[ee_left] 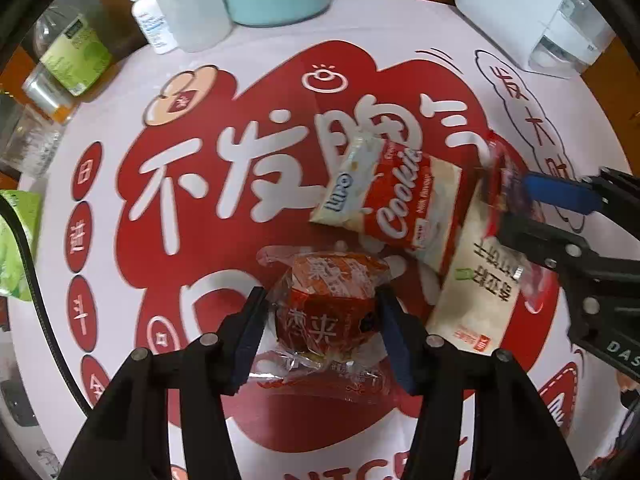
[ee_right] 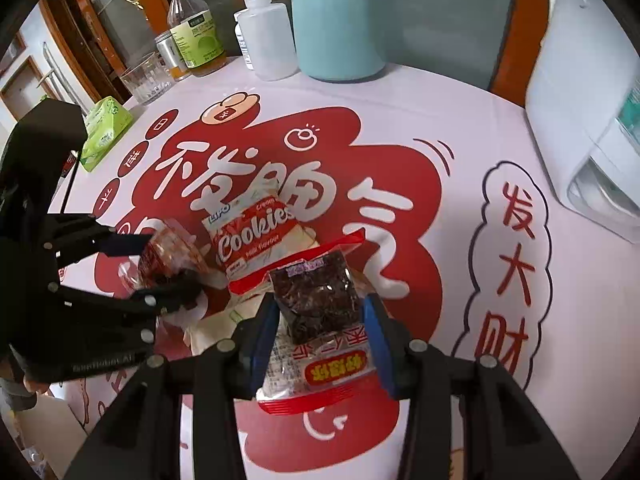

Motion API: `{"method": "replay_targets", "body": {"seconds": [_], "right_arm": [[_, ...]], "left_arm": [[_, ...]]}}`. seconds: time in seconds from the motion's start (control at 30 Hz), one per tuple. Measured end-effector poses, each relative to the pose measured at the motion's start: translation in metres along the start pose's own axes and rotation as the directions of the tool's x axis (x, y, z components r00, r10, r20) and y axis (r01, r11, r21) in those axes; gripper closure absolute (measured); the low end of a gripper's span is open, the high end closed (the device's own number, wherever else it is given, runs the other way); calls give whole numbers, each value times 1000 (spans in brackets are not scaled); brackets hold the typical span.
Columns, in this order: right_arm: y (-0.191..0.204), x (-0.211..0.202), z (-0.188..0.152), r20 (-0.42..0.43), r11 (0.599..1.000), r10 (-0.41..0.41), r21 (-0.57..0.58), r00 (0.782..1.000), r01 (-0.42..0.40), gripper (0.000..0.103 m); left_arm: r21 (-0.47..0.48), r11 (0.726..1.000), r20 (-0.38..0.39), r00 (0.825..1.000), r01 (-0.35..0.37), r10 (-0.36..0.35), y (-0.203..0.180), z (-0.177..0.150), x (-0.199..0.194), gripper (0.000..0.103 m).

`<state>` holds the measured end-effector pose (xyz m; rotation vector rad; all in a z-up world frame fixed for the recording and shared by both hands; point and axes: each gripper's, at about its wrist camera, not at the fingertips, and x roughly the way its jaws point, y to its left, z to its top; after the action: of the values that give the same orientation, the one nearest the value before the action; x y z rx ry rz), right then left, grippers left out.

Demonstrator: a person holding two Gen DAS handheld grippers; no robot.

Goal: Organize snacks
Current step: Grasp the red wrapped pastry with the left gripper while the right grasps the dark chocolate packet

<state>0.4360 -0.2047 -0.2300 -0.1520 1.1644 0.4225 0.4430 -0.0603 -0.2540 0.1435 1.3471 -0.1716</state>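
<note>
In the left wrist view my left gripper [ee_left: 320,294] points down at a red bun in a clear wrapper [ee_left: 328,320], its dark pads pressing on both sides of it. The right wrist view shows the same grip from the side: the left gripper [ee_right: 172,260] with the red bun [ee_right: 164,256] between its fingers. My right gripper [ee_right: 322,304] is shut on a dark snack packet with red ends [ee_right: 320,344], held just above the table. A red and white Cookies packet [ee_left: 400,204] lies flat between the two grippers. A cream packet [ee_left: 480,292] lies beside it, partly under the right gripper [ee_left: 514,206].
The round table wears a white cloth with a big red print [ee_right: 400,168]. Along the far edge stand a teal canister [ee_right: 336,32], a white squeeze bottle [ee_right: 268,40], a green-labelled bottle [ee_right: 196,36], a glass [ee_right: 146,80] and a green tissue pack [ee_right: 106,124]. A white appliance [ee_right: 580,120] stands at the right.
</note>
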Motion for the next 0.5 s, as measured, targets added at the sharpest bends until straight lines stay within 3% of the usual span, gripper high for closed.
{"method": "replay_targets", "body": {"seconds": [0.17,0.37,0.5], "right_arm": [[11,-26,-12,30,1000,6,9,1000,-6,60],[42,-77,-28,95,1000,-6,-6,995,7,60],[68,-122,-41,160,1000,6,-14,987,-4,60]], "left_arm": [[-15,1000,21,1000,-16,17,4,-16,-25,50],[6,1000,97,995,-1,0,7,-51,-97,50],[46,998,161,987,-31,23,5,-80,-149,50]]}}
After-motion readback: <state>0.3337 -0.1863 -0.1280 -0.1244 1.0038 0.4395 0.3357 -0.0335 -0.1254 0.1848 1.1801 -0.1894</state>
